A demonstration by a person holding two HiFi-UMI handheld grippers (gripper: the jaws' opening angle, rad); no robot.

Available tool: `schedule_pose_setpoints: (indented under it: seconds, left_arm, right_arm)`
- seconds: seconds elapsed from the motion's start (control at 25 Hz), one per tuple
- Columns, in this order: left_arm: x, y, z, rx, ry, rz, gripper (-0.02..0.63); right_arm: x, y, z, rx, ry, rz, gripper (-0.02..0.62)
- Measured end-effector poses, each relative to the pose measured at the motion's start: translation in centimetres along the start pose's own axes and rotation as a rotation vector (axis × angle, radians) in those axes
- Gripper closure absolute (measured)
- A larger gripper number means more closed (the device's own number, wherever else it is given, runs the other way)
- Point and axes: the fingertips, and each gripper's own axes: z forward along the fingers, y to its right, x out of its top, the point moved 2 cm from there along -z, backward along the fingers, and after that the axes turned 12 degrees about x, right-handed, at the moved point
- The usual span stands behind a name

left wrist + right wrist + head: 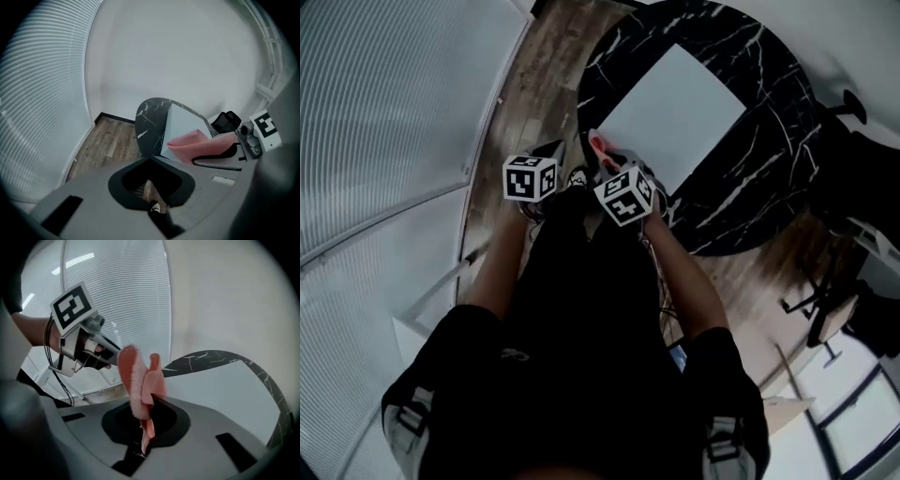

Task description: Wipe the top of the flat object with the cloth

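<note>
My right gripper (152, 398) clamps the pink cloth (135, 376), the white flat object (225, 394) just ahead; my left gripper (151, 159) has its jaws together, empty.

**A:** What sits in the right gripper (145, 425)?

**B:** A pink cloth (138, 378). The jaws are closed on its lower end, and it stands up from them in a folded bunch.

**A:** And past it?

**B:** On the right is a white board (220, 394), lying flat on a round black marble table (263, 376) with white veins. At upper left a hand (61, 341) holds the left gripper (111, 354), marker cube on top. Its tips are just beside the cloth, but I can't tell whether they touch. Behind are window blinds (117, 291), with a plain wall (225, 296) to their right.
</note>
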Motion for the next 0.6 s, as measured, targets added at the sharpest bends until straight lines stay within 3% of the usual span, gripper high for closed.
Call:
schedule_pose_setpoints:
  seconds: [0.4,0.6]
  left_arm:
    - [-2.3,-0.3,-0.2,0.006,-0.007,-0.074,0.604]
    - [-2.8,-1.0,-0.3,0.015,-0.016,-0.087,0.604]
  right_arm:
    - [-0.4,0.3,2.4,-0.004,-0.116,-0.006,0.586]
    - [-0.5,1.0,2.4,-0.072,-0.113,0.007,0.586]
